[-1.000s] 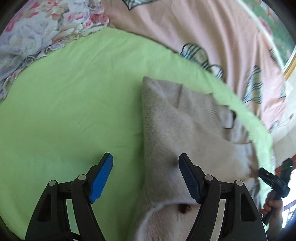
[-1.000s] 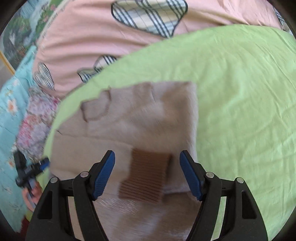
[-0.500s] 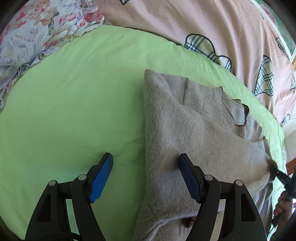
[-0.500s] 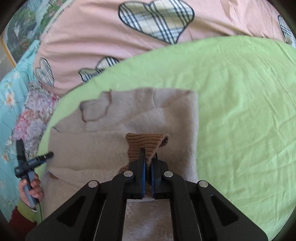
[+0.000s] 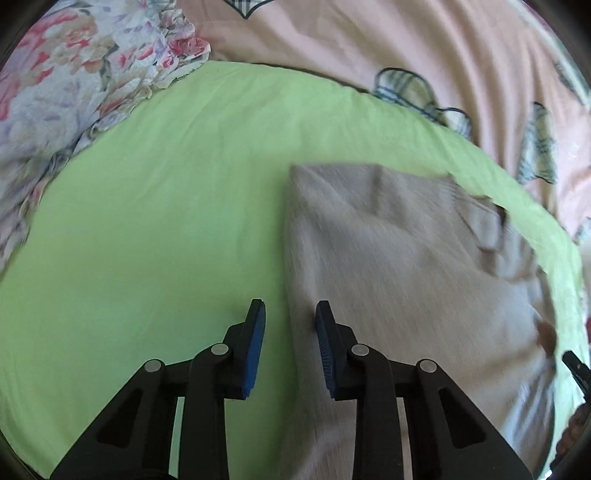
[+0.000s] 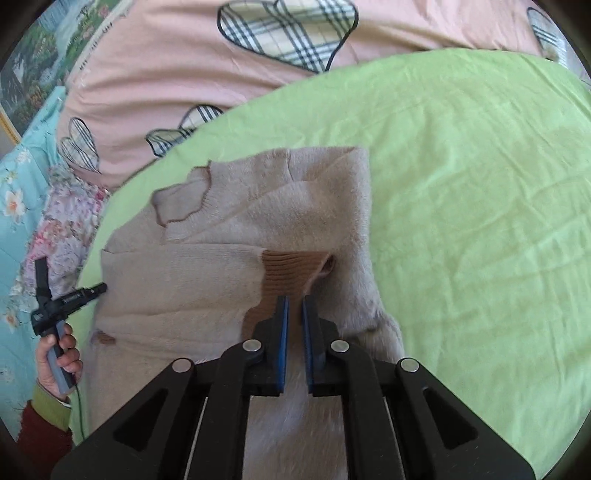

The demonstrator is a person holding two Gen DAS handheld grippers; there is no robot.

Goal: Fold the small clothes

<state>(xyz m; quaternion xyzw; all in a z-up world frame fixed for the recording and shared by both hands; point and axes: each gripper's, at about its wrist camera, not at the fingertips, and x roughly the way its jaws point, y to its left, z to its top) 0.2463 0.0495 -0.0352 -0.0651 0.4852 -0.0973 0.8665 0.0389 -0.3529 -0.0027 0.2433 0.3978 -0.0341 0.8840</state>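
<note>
A small beige knitted sweater (image 6: 229,229) lies on the green sheet (image 6: 461,184), one sleeve folded across its body. My right gripper (image 6: 294,301) is nearly shut on the sleeve's brown ribbed cuff (image 6: 291,271), a narrow gap showing between the pads. In the left wrist view the sweater (image 5: 399,266) fills the right half, blurred. My left gripper (image 5: 290,314) is half closed with a clear gap, straddling the sweater's left edge low over the sheet (image 5: 147,221). Its right pad is over the knit, its left pad over the sheet.
A pink quilt with plaid hearts (image 6: 288,29) lies beyond the sheet. A floral cover (image 5: 74,74) is bunched at the far left. The other hand and its gripper (image 6: 55,306) show at the left edge of the right wrist view.
My left gripper has narrowed from wide open to half closed at the sweater's edge. My right gripper shut on the brown cuff half a second ago and still holds it, the sleeve drawn further across.
</note>
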